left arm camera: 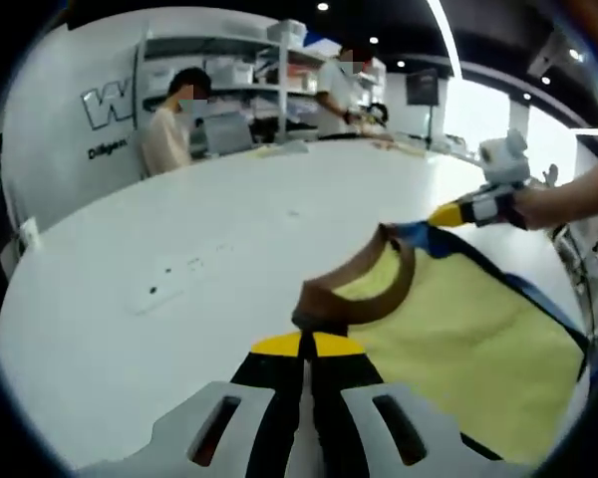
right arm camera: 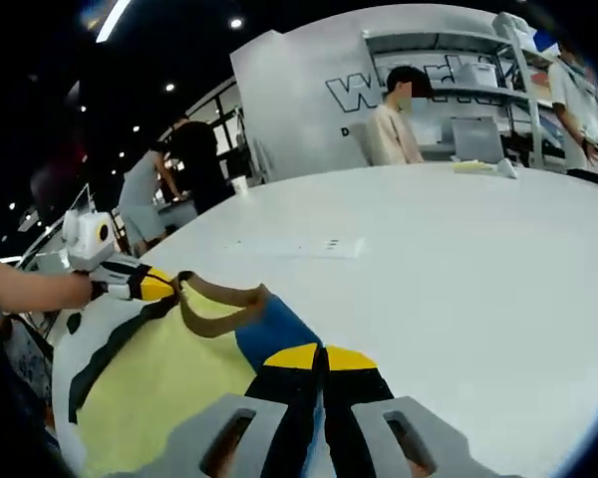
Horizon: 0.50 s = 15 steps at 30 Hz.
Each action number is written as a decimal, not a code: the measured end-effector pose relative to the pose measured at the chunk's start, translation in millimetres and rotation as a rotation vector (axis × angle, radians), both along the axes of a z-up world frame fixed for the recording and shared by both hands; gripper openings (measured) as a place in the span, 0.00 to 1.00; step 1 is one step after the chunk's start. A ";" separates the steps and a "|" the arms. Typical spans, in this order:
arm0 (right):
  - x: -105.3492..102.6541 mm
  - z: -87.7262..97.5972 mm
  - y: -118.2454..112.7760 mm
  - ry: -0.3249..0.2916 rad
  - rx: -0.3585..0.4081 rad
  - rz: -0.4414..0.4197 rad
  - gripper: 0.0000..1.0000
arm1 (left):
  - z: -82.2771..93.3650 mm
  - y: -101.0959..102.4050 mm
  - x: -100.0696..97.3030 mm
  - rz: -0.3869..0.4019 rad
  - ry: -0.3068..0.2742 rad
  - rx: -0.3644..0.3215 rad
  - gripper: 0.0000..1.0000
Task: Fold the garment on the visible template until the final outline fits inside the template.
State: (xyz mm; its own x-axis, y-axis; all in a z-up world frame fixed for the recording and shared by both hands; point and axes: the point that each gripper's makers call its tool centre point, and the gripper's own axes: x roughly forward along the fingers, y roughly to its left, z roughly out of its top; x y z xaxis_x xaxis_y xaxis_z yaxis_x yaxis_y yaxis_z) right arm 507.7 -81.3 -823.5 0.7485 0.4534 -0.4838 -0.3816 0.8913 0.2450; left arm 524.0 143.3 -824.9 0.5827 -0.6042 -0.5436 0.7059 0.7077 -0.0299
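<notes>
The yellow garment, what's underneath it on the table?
Around the yellow garment, only the white table shows; both grippers, left and right, pinch its edges. Whether a template lies beneath cannot be seen, since the cloth covers that spot.

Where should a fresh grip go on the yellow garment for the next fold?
Probably the brown collar band, or the edge beside it. It is the thickest, raised edge of the yellow garment, so come from the neck side over the white table. Left gripper and right gripper are shut on that end.
</notes>
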 end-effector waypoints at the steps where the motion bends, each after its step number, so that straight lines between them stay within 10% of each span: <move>1: 1.7 0.3 -0.5 0.002 -0.003 -0.004 0.00 | -1.9 -2.8 1.1 0.000 0.005 0.005 0.01; 15: 6.3 -3.6 4.0 -0.016 -0.055 -0.010 0.00 | -0.4 5.1 10.9 0.029 -0.009 0.012 0.02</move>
